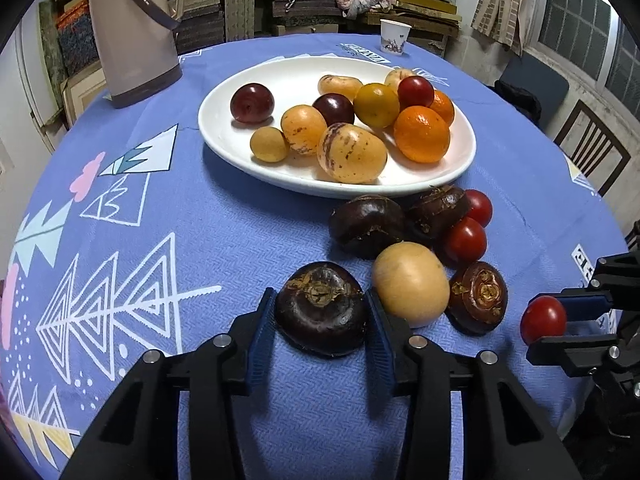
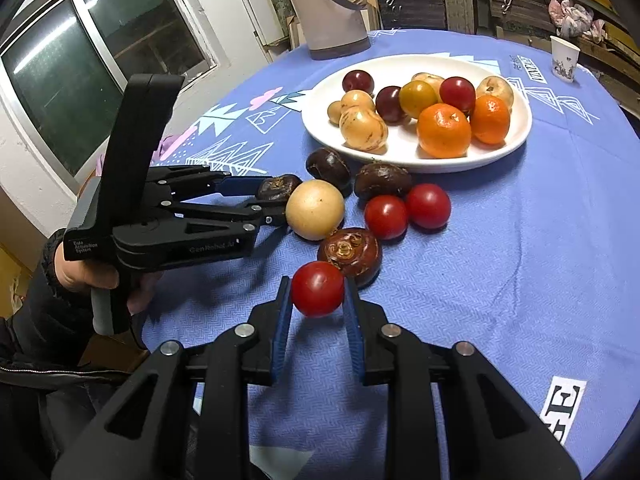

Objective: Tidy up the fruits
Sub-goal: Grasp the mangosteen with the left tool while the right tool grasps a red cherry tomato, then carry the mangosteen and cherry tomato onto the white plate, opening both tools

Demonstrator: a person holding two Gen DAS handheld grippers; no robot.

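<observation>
1. The white plate (image 1: 460,168) sits far on the blue tablecloth (image 1: 200,240), already crowded: tangerines, dark plums, speckled yellow melons and a small longan-like fruit fill most of its right and middle. A new fruit dropped onto that heap could roll off the shallow rim; the bare left part looks like the safer landing.

2. The loose cluster lies near the plate's near edge: two water chestnuts, two cherry tomatoes, a pale yellow round fruit (image 1: 411,283) and a third, reddish-brown water chestnut (image 1: 478,298), most of them touching. Any sideways drag through it would likely scatter them.

3. The left gripper (image 1: 320,320) is narrowed onto a dark water chestnut (image 1: 322,312), pads pressing both flanks. It looks glossy, flattened, with a dry, tan crown on top. The right pad lies just beside the pale fruit, so a careless lift could nudge it and set it rolling. The grip sits low on a curved, slick skin and might slip.

4. The right gripper (image 2: 318,292) is clamped tight on a cherry tomato (image 2: 317,289), which seems to hang clear of the cloth, near the reddish-brown chestnut. It is smooth, shiny red, thin-skinned; too hard a squeeze could split it, and its roundness could let it pop out forward.
</observation>
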